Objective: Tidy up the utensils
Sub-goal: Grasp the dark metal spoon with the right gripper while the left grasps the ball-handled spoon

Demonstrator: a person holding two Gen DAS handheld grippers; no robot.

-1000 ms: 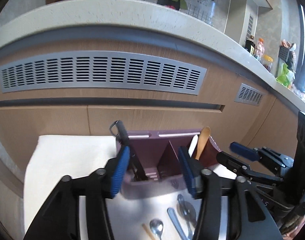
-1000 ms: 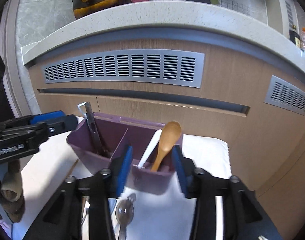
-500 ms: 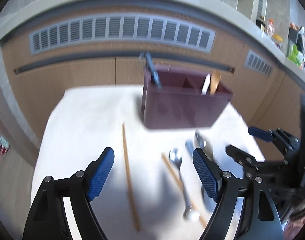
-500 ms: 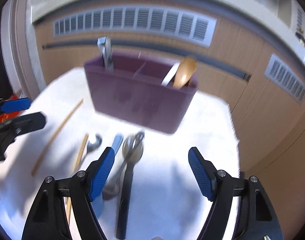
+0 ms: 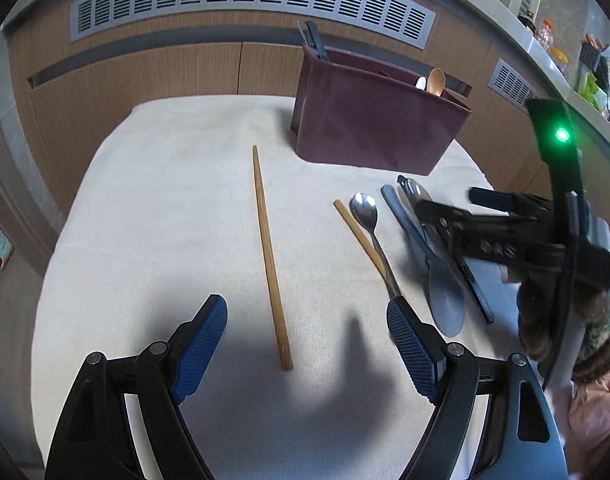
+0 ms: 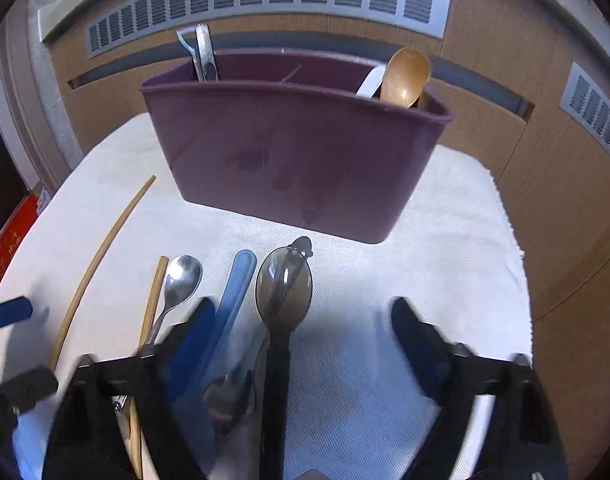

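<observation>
Both hand-held grippers released, empty: left (image 5: 307,334) over chopstick (image 5: 269,256), right (image 6: 301,332) over dark spoon (image 6: 283,292); next grasp, drop into holder (image 6: 297,152).

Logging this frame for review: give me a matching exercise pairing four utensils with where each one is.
Things:
1. light wooden spoon
2. long wooden chopstick
3. small steel spoon
4. metal tongs

Places:
A. lying alone, mid-cloth
B. caddy's left compartment
C. caddy's right compartment
D. lying beside the shorter chopstick

Pairs: 1-C, 2-A, 3-D, 4-B
</observation>
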